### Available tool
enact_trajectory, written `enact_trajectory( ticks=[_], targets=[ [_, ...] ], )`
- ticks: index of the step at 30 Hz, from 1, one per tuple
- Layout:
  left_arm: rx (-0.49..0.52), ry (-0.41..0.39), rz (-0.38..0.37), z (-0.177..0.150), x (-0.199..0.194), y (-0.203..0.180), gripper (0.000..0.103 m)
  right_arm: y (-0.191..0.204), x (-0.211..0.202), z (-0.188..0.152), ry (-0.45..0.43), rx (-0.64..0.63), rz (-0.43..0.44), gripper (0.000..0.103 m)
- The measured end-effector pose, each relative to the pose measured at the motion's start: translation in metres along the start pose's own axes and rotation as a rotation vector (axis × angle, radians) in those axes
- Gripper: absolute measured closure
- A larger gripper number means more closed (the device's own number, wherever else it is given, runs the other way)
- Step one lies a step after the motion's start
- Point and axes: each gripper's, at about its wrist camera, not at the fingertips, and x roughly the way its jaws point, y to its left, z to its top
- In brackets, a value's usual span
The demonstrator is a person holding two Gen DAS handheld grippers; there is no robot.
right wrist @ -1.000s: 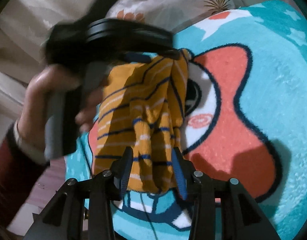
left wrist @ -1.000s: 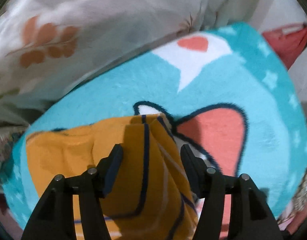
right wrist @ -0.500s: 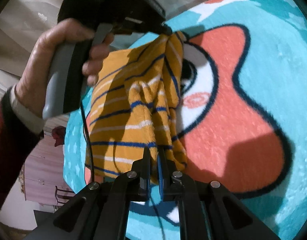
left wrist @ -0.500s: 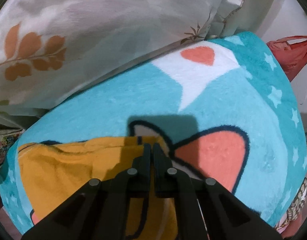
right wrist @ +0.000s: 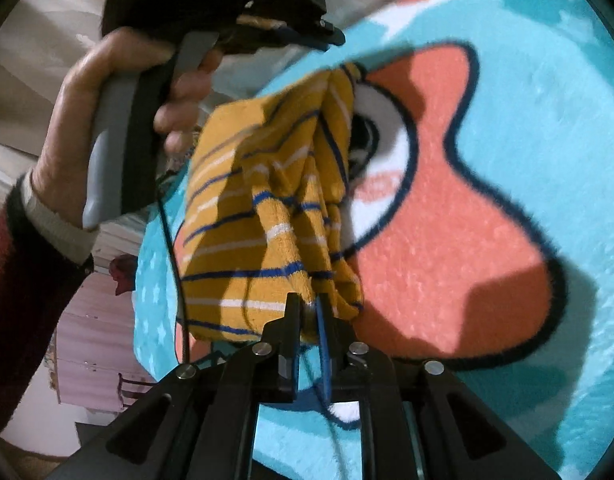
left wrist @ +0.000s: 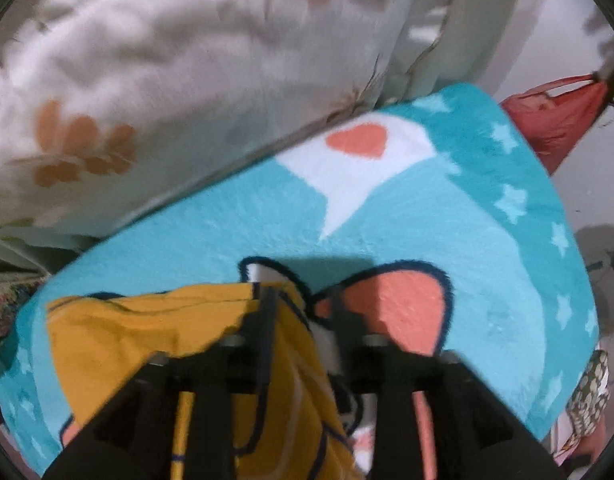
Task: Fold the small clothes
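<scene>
Right wrist cam: right gripper (right wrist: 310,312) is pinched narrow on the near hem of a small mustard striped garment (right wrist: 263,216), cloth bunched between its fingers. Garment stretches away from this claw to the far end, which sits just under the left gripper (right wrist: 303,36), held in a bare hand (right wrist: 107,120); from here it's unclear if that claw touches the fabric. Below both lies a teal cartoon blanket (right wrist: 547,160).

Left wrist cam (blurred w/ motion): left gripper's jaws stand apart, wide, w/ the garment's edge lying between and left of them, not clamped as far as can be seen.

Step in hand, by my read: a fold of the garment, one end held, the other loose. Next move likely calls for laying the held hem down flat or re-pinching the far corner, keeping both layers aligned.

Room: open blanket lies right of and beyond the claws. Ahead of the left claw a floral pillow (left wrist: 187,80) borders the blanket; blanket edge drops off at right near a red bag (left wrist: 555,120).
</scene>
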Motion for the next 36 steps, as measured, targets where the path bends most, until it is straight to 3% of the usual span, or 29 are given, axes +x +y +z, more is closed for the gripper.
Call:
enact_trajectory(
  ticks=[2, 4, 8, 13, 15, 16, 17, 18, 19, 20, 22, 25, 33, 36],
  targets=[
    [0.008, -0.032, 0.015, -0.010, -0.016, 0.008, 0.063, 0.006, -0.009, 0.007, -0.038, -0.032, -0.012, 0.092],
    [-0.049, -0.035, 0.024, -0.026, -0.025, 0.024, 0.063, 0.010, -0.016, 0.022, -0.075, -0.052, -0.031, 0.092],
    [-0.215, -0.015, -0.071, -0.082, -0.045, 0.050, 0.063, 0.006, -0.011, 0.053, -0.086, -0.029, -0.020, 0.092],
    [-0.185, 0.001, -0.103, -0.154, -0.049, 0.029, 0.063, -0.005, 0.018, 0.085, -0.038, 0.013, 0.045, 0.091],
    [-0.177, 0.031, -0.100, -0.168, -0.035, 0.020, 0.063, -0.003, 0.038, 0.093, 0.013, 0.024, 0.072, 0.072],
    [-0.175, 0.031, -0.082, -0.173, -0.032, 0.018, 0.063, 0.000, 0.047, 0.096, 0.031, 0.027, 0.075, 0.064],
    [-0.173, 0.019, -0.063, -0.176, -0.030, 0.015, 0.063, 0.000, 0.054, 0.098, 0.042, 0.029, 0.081, 0.065],
    [-0.173, 0.007, -0.048, -0.177, -0.030, 0.014, 0.063, 0.001, 0.062, 0.100, 0.061, 0.026, 0.090, 0.070],
    [-0.180, -0.001, -0.042, -0.178, -0.031, 0.013, 0.063, 0.003, 0.064, 0.101, 0.067, 0.019, 0.076, 0.086],
    [-0.194, -0.005, -0.043, -0.179, -0.031, 0.014, 0.063, 0.004, 0.064, 0.103, 0.059, 0.015, 0.061, 0.090],
    [-0.212, -0.006, -0.049, -0.179, -0.030, 0.015, 0.064, 0.003, 0.061, 0.109, 0.044, 0.028, 0.072, 0.092],
    [-0.220, -0.006, -0.049, -0.182, -0.030, 0.017, 0.063, 0.005, 0.062, 0.119, 0.030, -0.001, 0.002, 0.096],
    [-0.224, 0.006, -0.056, -0.179, -0.036, 0.014, 0.063, 0.004, 0.080, 0.124, 0.050, -0.064, -0.172, 0.095],
    [-0.266, -0.016, -0.106, -0.184, -0.056, 0.025, 0.063, 0.000, 0.070, 0.123, 0.048, -0.059, -0.200, 0.083]
  ],
)
